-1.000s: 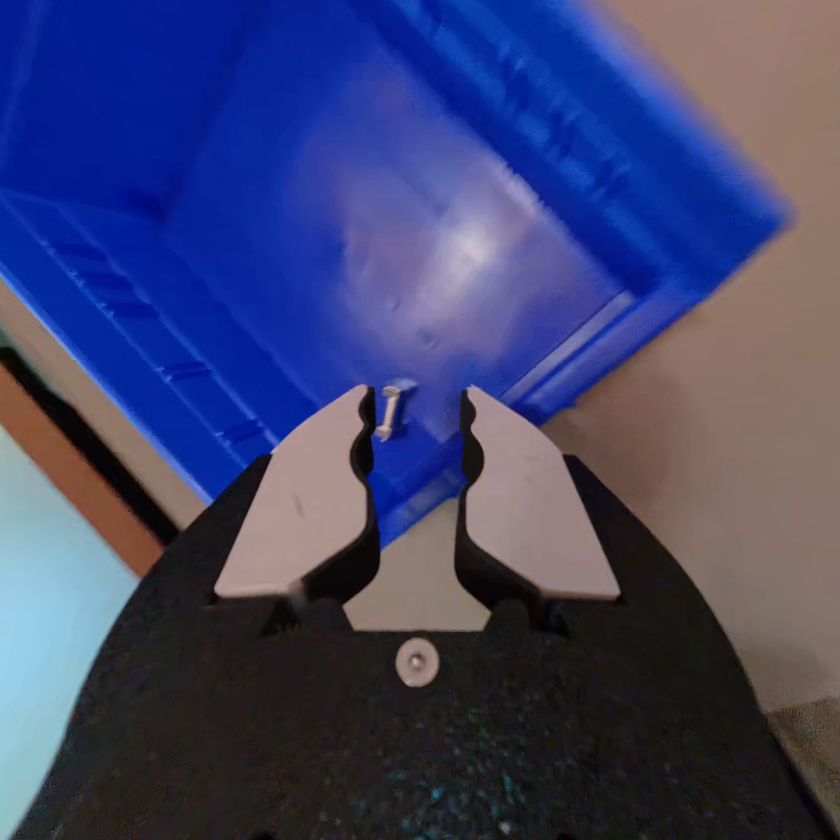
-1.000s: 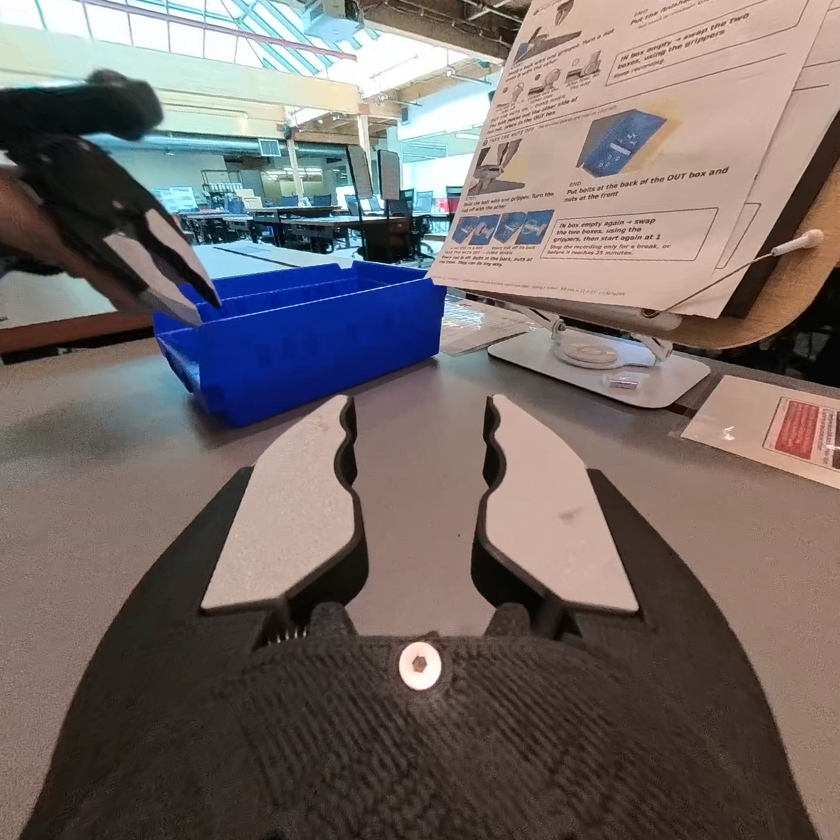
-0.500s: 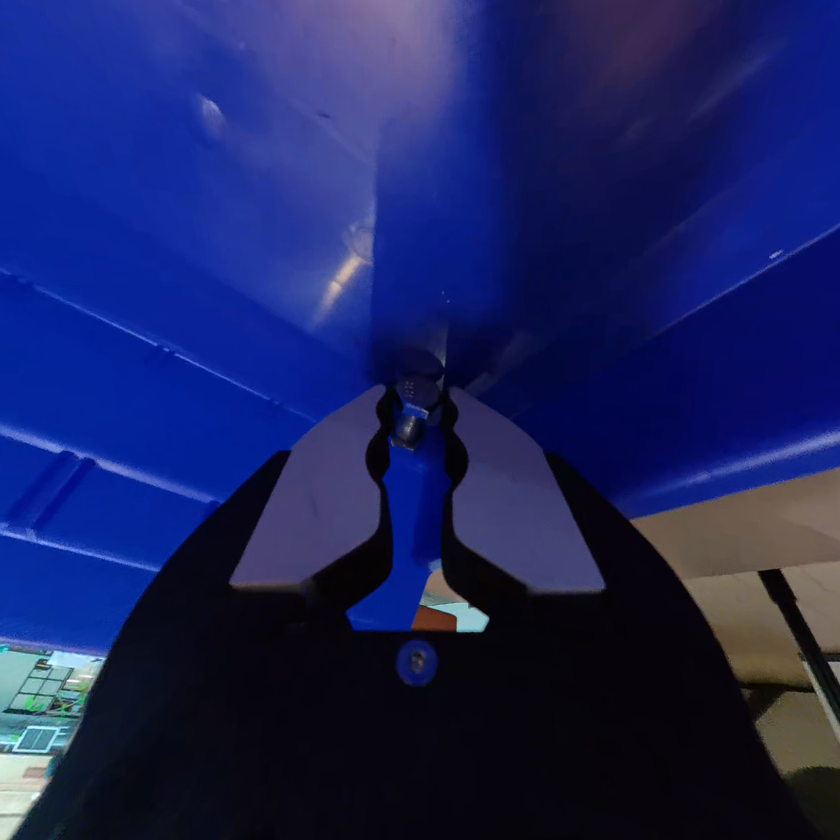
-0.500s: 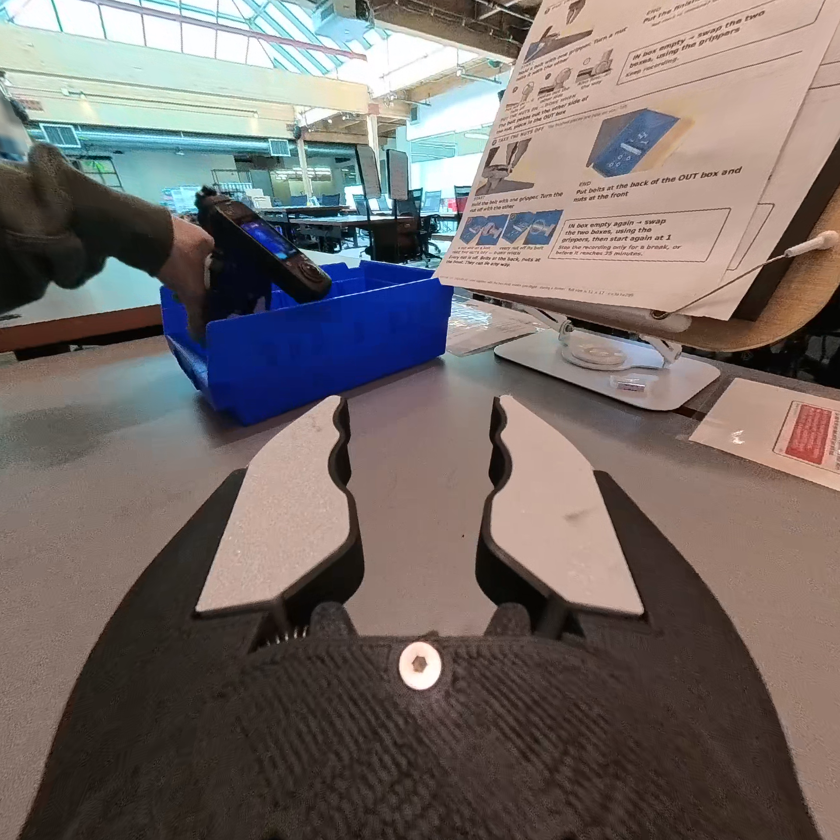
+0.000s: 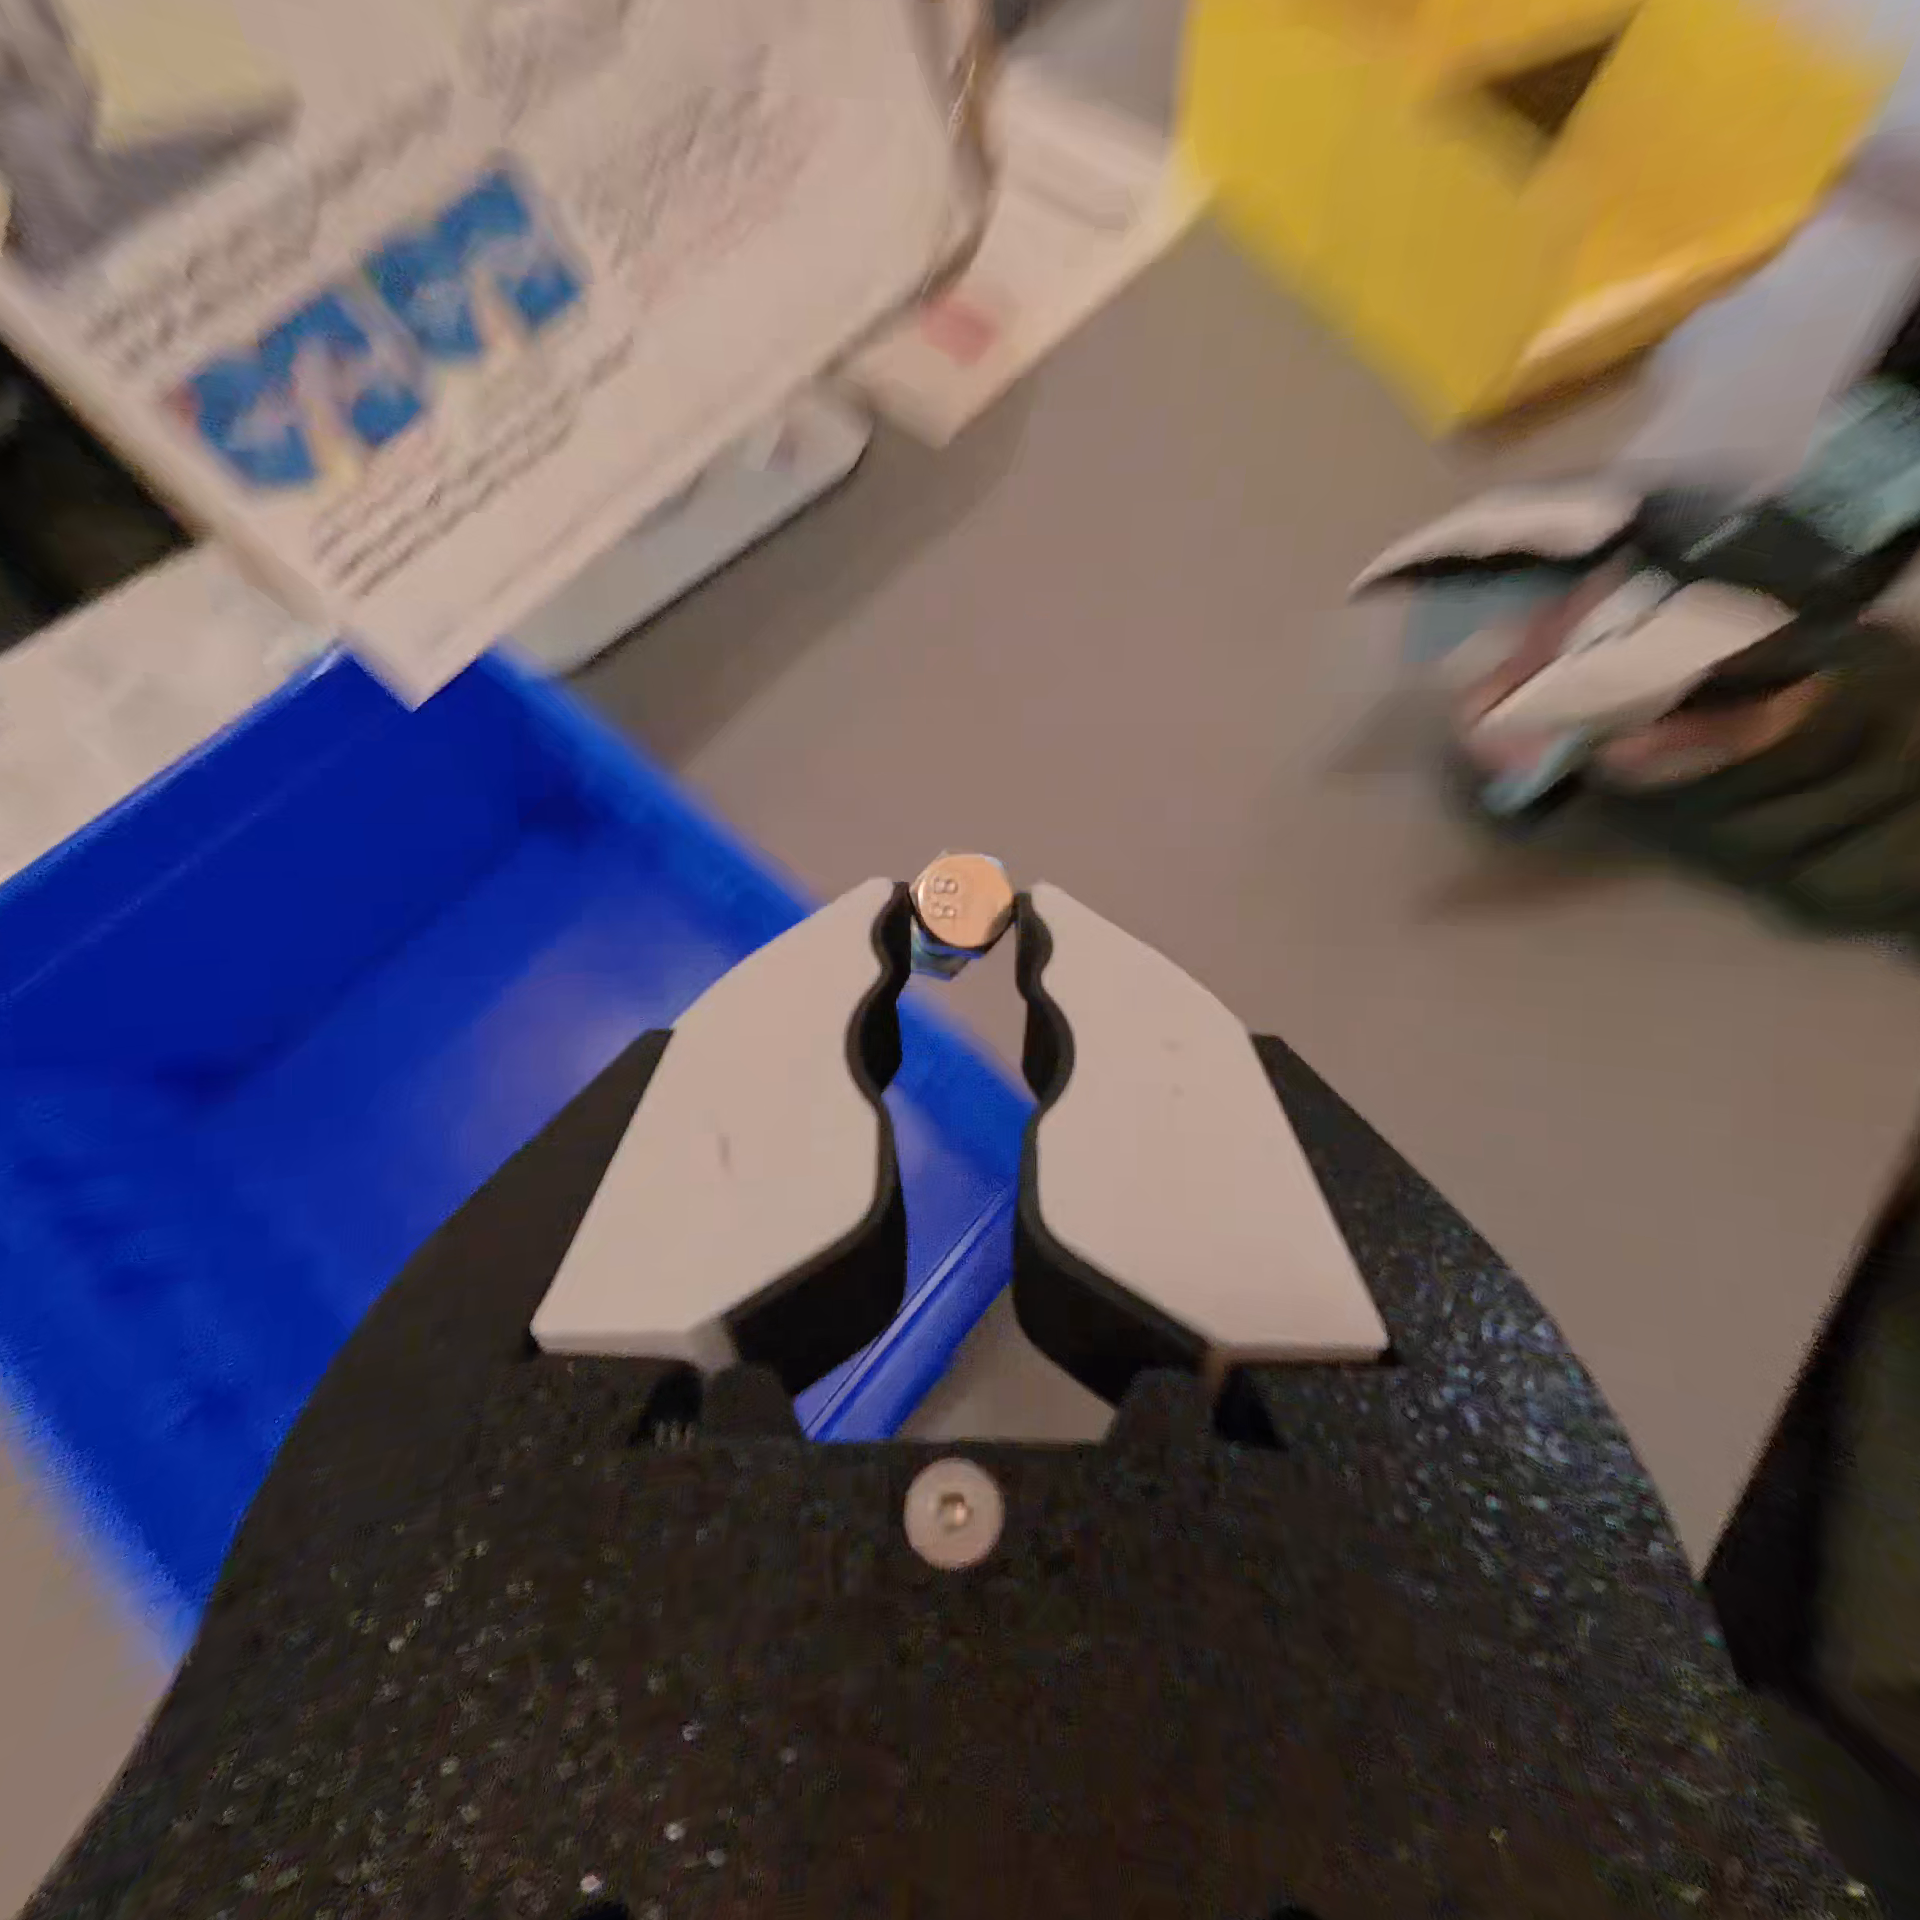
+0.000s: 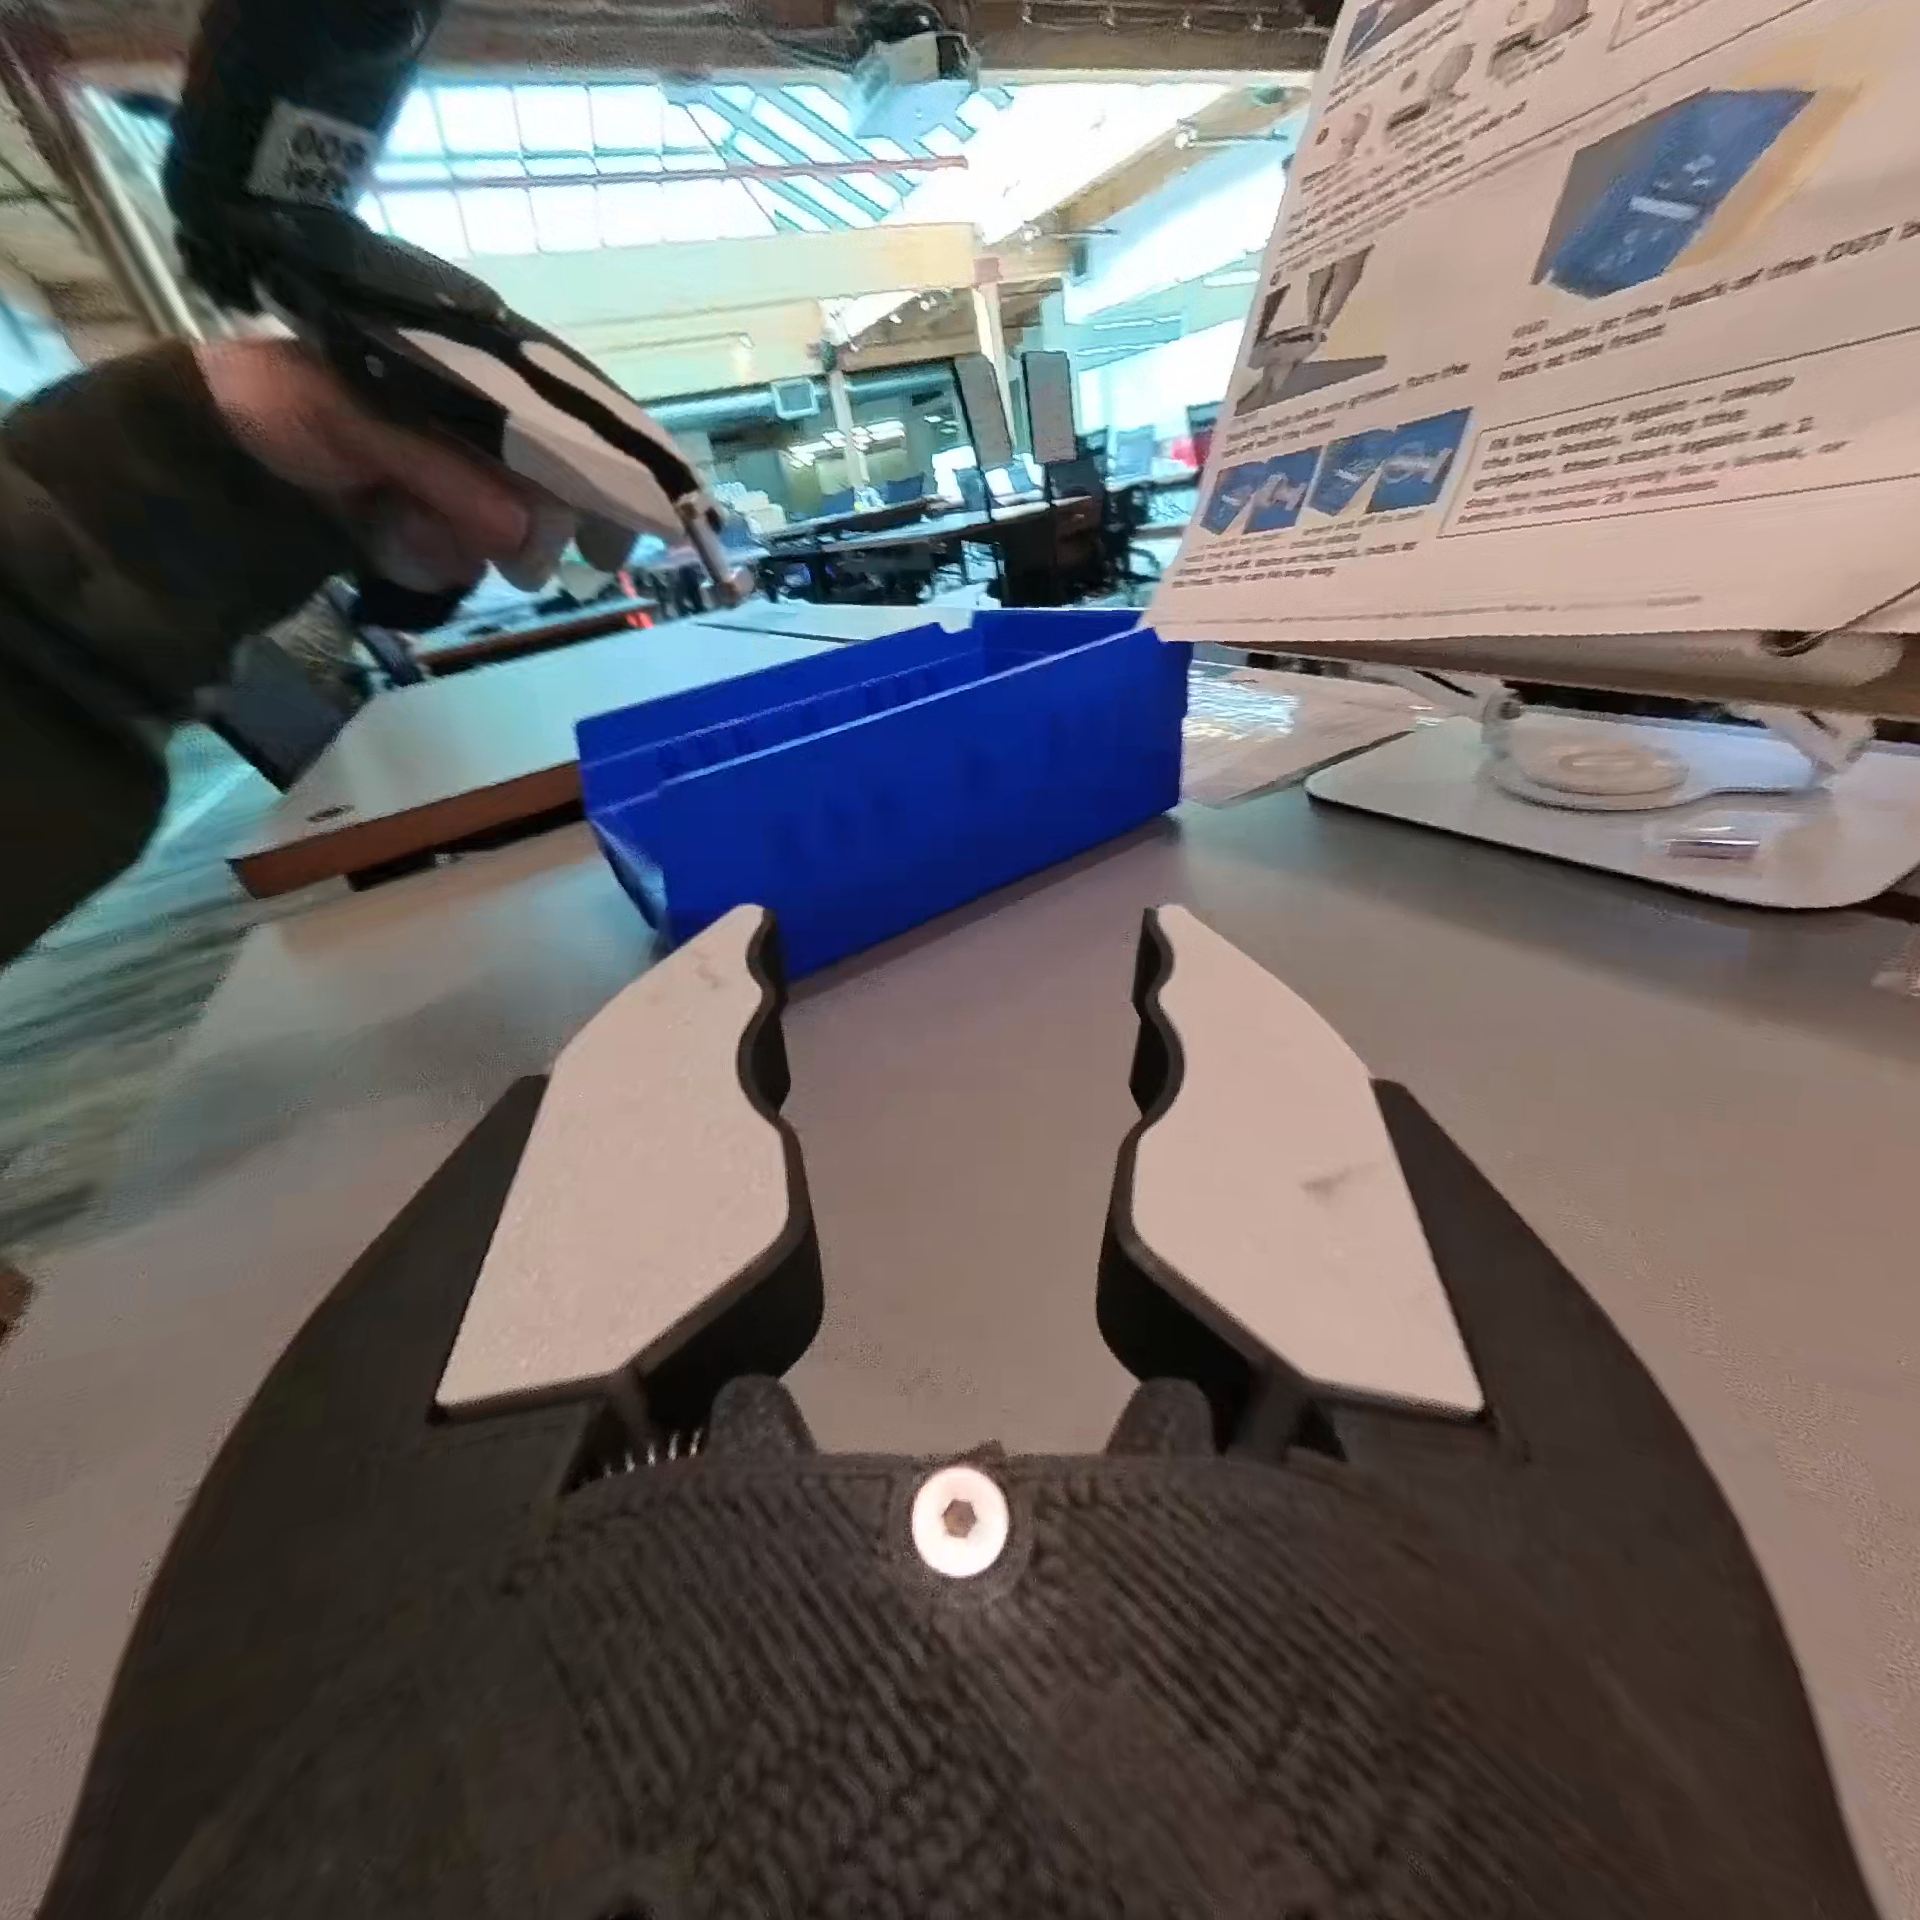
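My left gripper (image 5: 958,914) is shut on a silver hex-head bolt (image 5: 959,911), held at the fingertips with the head facing the camera, above the near corner of the blue bin (image 5: 312,1039). In the right wrist view the left gripper (image 6: 691,509) hangs in the air above the blue bin (image 6: 914,800), with the bolt (image 6: 717,556) pointing down from its tips. My right gripper (image 6: 956,935) is open and empty, low over the grey table (image 6: 1455,1091), right of the bin. It shows blurred in the left wrist view (image 5: 1507,644).
A printed instruction sheet on a white stand (image 6: 1600,312) stands at the back right, its base plate (image 6: 1662,821) on the table. A yellow box (image 5: 1507,177) sits farther back. A person's sleeve and hand (image 6: 208,520) hold the left gripper.
My left gripper went down into the blue bin, closed on the bolt and has lifted it out above the bin. My right gripper has shifted slightly closer to the bin and stayed open.
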Tool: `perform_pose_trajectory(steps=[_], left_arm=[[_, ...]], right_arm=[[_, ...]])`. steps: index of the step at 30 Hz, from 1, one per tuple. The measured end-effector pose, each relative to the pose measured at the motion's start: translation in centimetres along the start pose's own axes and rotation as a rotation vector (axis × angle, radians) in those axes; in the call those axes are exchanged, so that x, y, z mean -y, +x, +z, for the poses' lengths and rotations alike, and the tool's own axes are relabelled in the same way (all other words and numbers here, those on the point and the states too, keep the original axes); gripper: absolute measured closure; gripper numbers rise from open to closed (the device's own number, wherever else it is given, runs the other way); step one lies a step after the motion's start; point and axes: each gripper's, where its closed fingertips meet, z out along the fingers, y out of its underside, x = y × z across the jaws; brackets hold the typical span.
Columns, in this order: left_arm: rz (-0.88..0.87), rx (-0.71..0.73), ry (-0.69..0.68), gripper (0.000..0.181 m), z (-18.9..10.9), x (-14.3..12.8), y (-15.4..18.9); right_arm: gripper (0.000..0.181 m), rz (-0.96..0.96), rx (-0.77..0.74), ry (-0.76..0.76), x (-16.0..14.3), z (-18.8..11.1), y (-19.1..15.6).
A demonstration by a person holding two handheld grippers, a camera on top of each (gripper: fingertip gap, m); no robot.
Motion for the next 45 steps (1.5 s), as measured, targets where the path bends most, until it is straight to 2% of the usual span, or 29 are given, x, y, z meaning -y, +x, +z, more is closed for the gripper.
perform_pose_trajectory(steps=[1, 3, 7, 9, 11, 16, 20, 23, 25, 27, 29, 33, 36, 40, 44, 45], left_arm=[[-0.020, -0.064, 0.095, 0.163, 0.1, 1.2, 1.9], [-0.070, -0.183, 0.229, 0.162, 0.7, 2.5, 5.4], [-0.221, -0.420, 0.464, 0.162, 2.3, 3.3, 11.3], [-0.305, -0.523, 0.546, 0.163, 3.3, 3.2, 13.4], [-0.359, -0.599, 0.569, 0.163, 4.4, 2.8, 14.9], [-0.397, -0.651, 0.556, 0.163, 6.0, 2.4, 16.4], [-0.390, -0.645, 0.532, 0.163, 6.7, 2.2, 17.0], [-0.344, -0.608, 0.522, 0.163, 6.8, 2.1, 16.9], [-0.258, -0.543, 0.494, 0.162, 7.1, 1.8, 16.7], [-0.112, -0.394, 0.436, 0.156, 7.8, 1.3, 15.9], [0.148, -0.213, 0.377, 0.153, 8.1, 0.7, 15.2], [0.782, 0.161, 0.210, 0.153, 8.1, -0.2, 14.3], [1.176, 0.341, 0.089, 0.153, 8.7, -0.9, 14.3], [1.342, 0.344, -0.053, 0.156, 10.5, -2.9, 14.2], [1.373, 0.331, -0.112, 0.166, 11.1, -3.9, 14.1], [1.375, 0.317, -0.138, 0.162, 11.3, -4.3, 14.0]], right_arm=[[0.118, 0.024, 0.028, 0.027, 0.4, 0.1, -0.6], [0.119, -0.059, 0.035, 0.102, 1.5, 0.0, -1.7], [0.129, -0.375, 0.013, 0.223, 3.5, -0.6, -4.9], [0.133, -0.431, 0.018, 0.257, 4.0, -0.8, -6.1], [0.135, -0.452, 0.014, 0.276, 4.3, -0.8, -6.6], [0.144, -0.514, 0.019, 0.271, 4.1, -1.0, -6.6], [0.162, -0.546, 0.009, 0.266, 4.0, -1.0, -6.7], [0.162, -0.551, 0.006, 0.229, 3.9, -1.1, -6.7], [0.162, -0.532, 0.024, 0.194, 3.6, -1.0, -6.6], [0.162, -0.488, 0.031, 0.124, 3.0, -0.6, -6.0], [0.162, -0.396, 0.056, 0.049, 2.1, -0.3, -5.3], [0.162, -0.237, 0.085, -0.124, -0.1, 0.0, -3.7], [0.162, -0.204, 0.108, -0.217, -1.5, -0.1, -3.4], [0.162, -0.176, 0.170, -0.251, -2.3, 0.1, -4.4], [0.162, -0.164, 0.176, -0.270, -2.8, 0.1, -4.4], [0.162, -0.155, 0.176, -0.273, -2.8, 0.1, -4.3]])
